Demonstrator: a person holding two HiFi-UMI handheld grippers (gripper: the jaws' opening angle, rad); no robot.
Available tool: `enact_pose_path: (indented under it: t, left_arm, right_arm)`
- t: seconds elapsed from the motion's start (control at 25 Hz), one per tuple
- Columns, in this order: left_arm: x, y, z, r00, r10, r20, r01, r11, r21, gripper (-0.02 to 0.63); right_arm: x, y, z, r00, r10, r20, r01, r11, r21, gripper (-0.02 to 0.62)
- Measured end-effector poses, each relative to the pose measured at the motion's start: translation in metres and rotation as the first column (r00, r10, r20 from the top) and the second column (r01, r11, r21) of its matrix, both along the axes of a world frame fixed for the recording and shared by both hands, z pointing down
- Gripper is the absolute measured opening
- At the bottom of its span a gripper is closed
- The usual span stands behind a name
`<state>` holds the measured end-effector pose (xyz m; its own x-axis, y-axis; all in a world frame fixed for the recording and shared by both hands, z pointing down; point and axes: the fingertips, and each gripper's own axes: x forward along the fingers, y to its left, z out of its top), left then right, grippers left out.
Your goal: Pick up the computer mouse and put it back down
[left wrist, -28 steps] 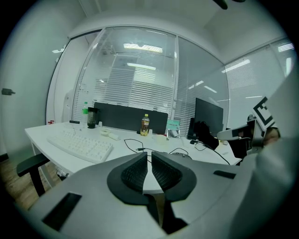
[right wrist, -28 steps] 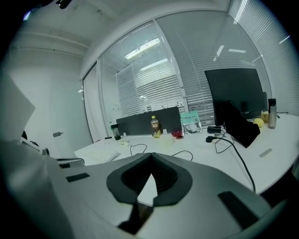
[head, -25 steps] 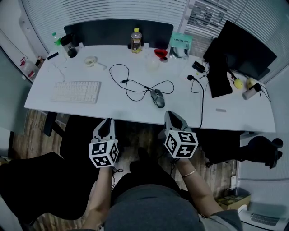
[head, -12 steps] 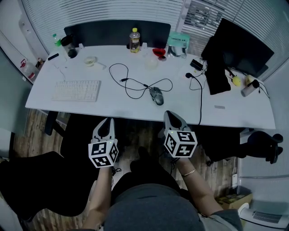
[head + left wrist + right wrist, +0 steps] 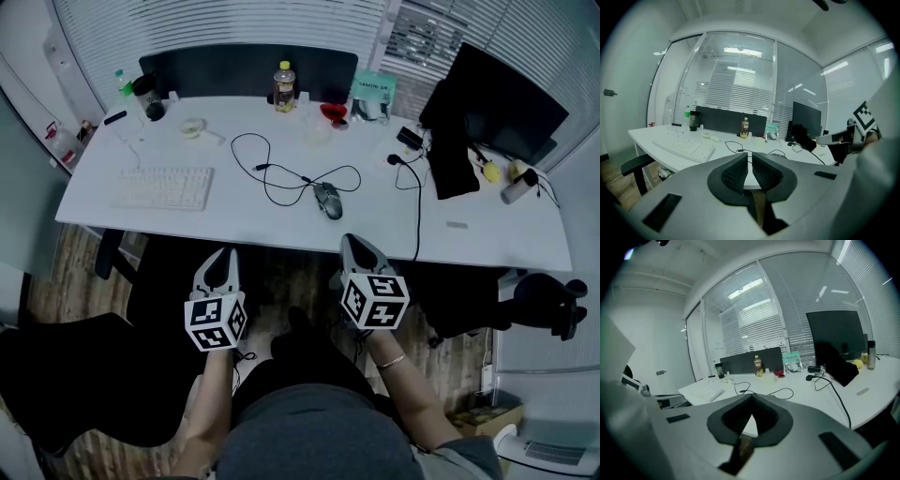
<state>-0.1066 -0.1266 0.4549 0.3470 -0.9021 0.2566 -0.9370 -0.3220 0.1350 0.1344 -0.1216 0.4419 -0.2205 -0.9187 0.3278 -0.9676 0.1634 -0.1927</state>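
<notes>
A grey computer mouse [image 5: 328, 200] lies near the middle of the white desk [image 5: 234, 230], and its black cable [image 5: 281, 178] loops away to the left and back. Both grippers hang below the desk's near edge, over the person's lap, well short of the mouse. My left gripper [image 5: 219, 253] holds nothing, with a narrow gap between its pads [image 5: 736, 174]. The right gripper [image 5: 353, 238] is shut and empty, its tips meeting in the right gripper view [image 5: 752, 397]. In the left gripper view the mouse [image 5: 778, 154] shows just past the jaws.
A white keyboard [image 5: 162, 187] lies on the desk's left. At the back stand a bottle [image 5: 284, 86], a red bowl [image 5: 334, 112] and a dark screen panel [image 5: 248, 70]. A black monitor [image 5: 492, 101] is at the right. A second black cable [image 5: 417, 211] hangs over the front edge.
Grippers and mouse keep their places; only the head view has shifted slightly.
</notes>
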Motion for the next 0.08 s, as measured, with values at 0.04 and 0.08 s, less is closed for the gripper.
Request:
enact_pose_path:
  t: [0.04, 0.08]
  left_arm:
    - [-0.0001, 0.0011, 0.0003, 1.000, 0.000, 0.000, 0.000, 1.000, -0.001, 0.038]
    - [-0.0003, 0.0023, 0.0007, 1.000, 0.001, -0.001, -0.001, 1.000, -0.001, 0.038]
  right_arm:
    - [0.0000, 0.0012, 0.0007, 1.000, 0.001, 0.001, -0.001, 1.000, -0.002, 0.002]
    - [0.0000, 0.0024, 0.0014, 1.000, 0.002, 0.001, -0.002, 1.000, -0.003, 0.002]
